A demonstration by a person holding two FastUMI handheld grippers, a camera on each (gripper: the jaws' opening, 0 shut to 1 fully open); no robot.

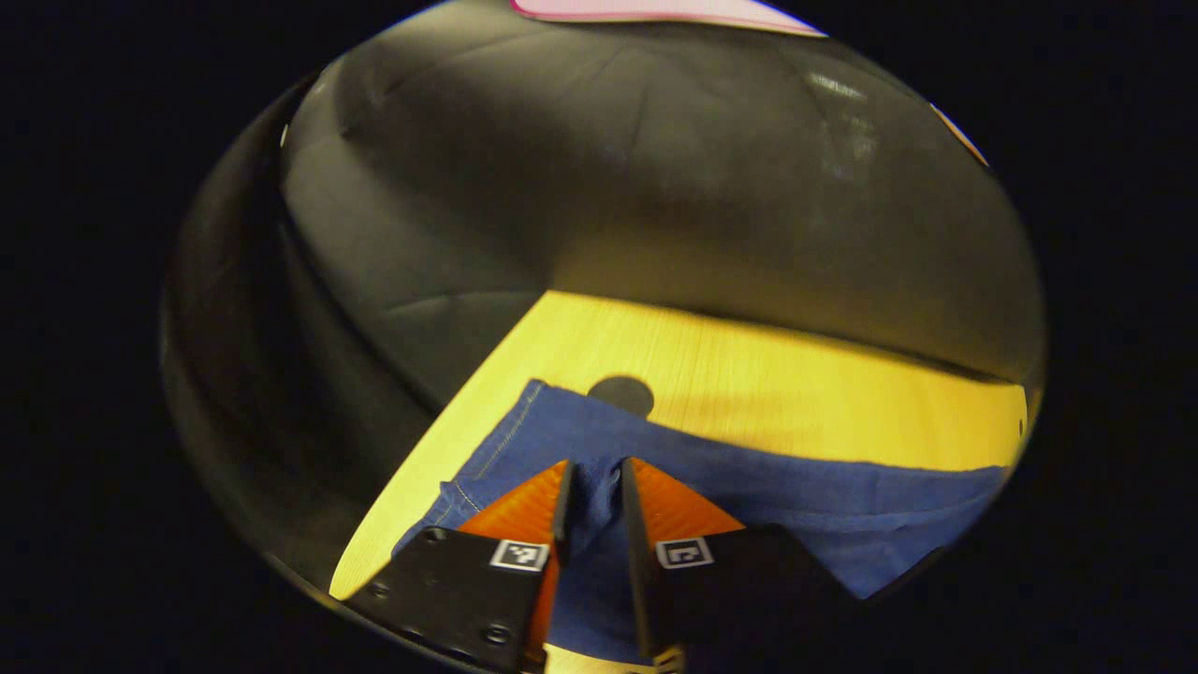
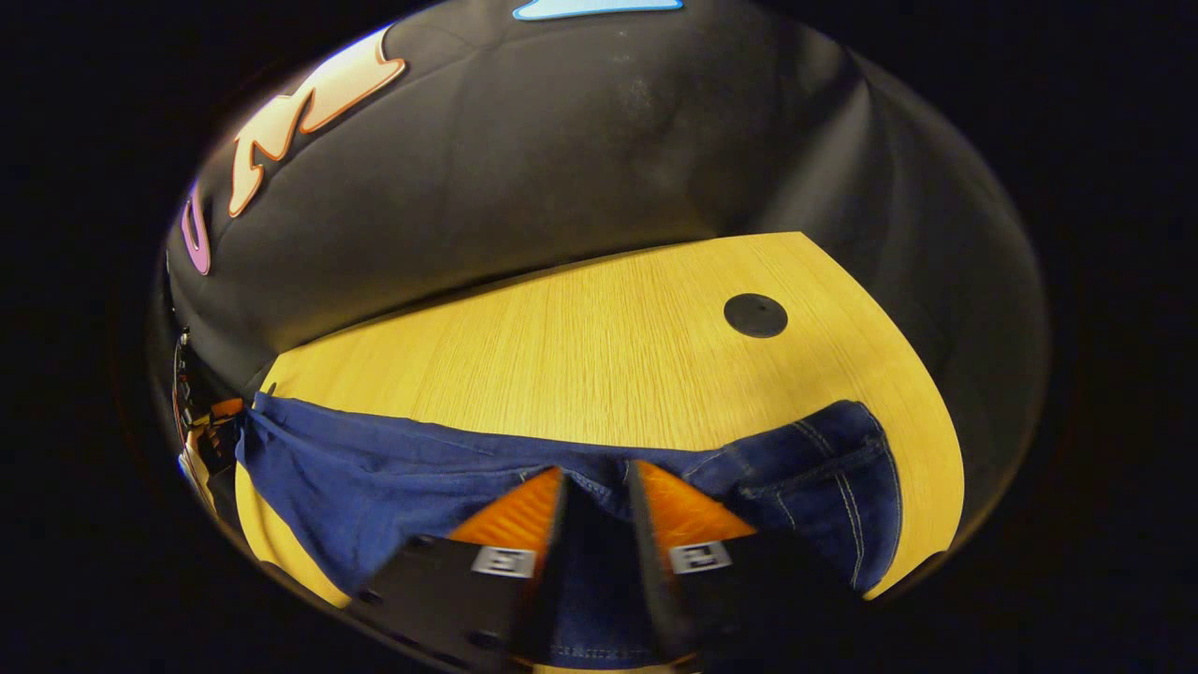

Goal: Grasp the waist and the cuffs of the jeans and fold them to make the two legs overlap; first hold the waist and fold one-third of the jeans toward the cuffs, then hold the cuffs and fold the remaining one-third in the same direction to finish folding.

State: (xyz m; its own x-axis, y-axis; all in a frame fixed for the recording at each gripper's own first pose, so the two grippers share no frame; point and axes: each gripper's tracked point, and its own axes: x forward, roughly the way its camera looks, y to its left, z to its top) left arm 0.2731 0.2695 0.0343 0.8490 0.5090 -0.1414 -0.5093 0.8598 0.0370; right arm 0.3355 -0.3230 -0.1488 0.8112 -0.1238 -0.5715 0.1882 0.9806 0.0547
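Dark blue jeans lie lengthwise across the yellow wooden table. In the right gripper view the stitched pocket and waist end is at the right. My right gripper is shut on the near edge of the denim, which runs between its orange fingers. In the left gripper view my left gripper is shut on a bunched fold of the jeans, near a stitched hem edge. The left gripper also shows far left in the right gripper view, with the jeans stretched from it.
A black round disc is set in the tabletop beyond the jeans; in the left gripper view the disc peeks out just behind the cloth edge. The black booth wall closes off the table's far side. The table edge curves close on the right.
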